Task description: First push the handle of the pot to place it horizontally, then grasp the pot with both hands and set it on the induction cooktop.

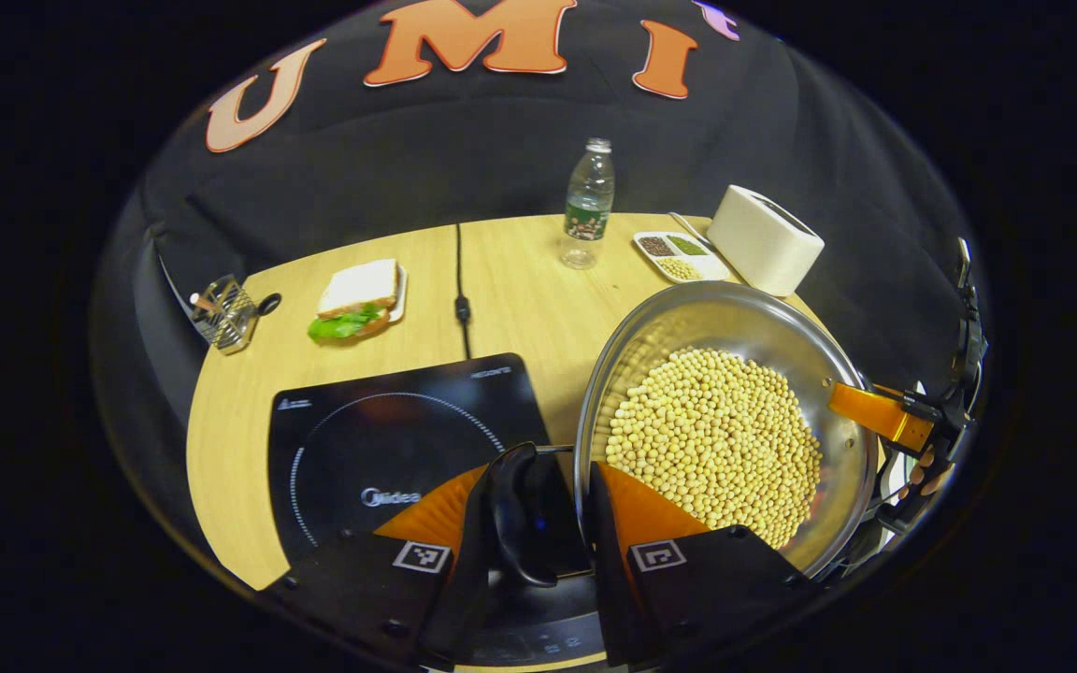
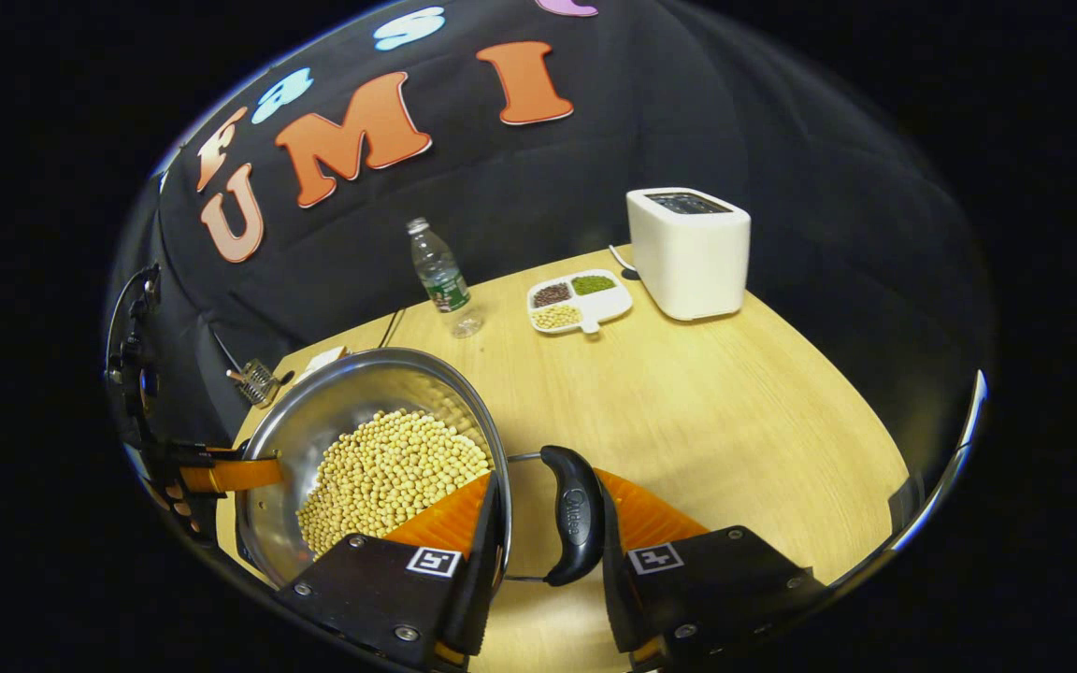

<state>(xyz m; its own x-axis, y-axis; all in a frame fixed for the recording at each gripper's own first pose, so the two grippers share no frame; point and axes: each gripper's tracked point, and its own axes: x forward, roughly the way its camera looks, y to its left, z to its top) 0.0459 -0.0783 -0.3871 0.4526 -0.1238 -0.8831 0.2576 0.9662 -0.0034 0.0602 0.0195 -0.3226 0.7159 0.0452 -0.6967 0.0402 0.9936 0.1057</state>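
A steel pot (image 1: 707, 313) full of soybeans (image 1: 716, 430) is just right of the black induction cooktop (image 1: 380, 430), its rim level with the cooktop's right edge. My left gripper (image 1: 534, 505) is shut on the pot's near black handle (image 1: 520, 514), with one finger outside the handle and the other inside the rim over the beans. My right gripper (image 2: 548, 519) is shut the same way on the opposite black handle (image 2: 576, 514) of the pot (image 2: 314, 439). Each gripper also shows at the pot's far side, the right (image 1: 922, 425) and the left (image 2: 211, 475). I cannot tell whether the pot rests on the table.
On the wooden table (image 2: 707, 402) stand a water bottle (image 1: 587, 204), a divided dish of grains (image 1: 682, 254) and a white toaster (image 1: 763, 238) at the back. A sandwich (image 1: 356, 299), a wire holder (image 1: 225, 313) and a black cable (image 1: 460, 280) lie beyond the cooktop.
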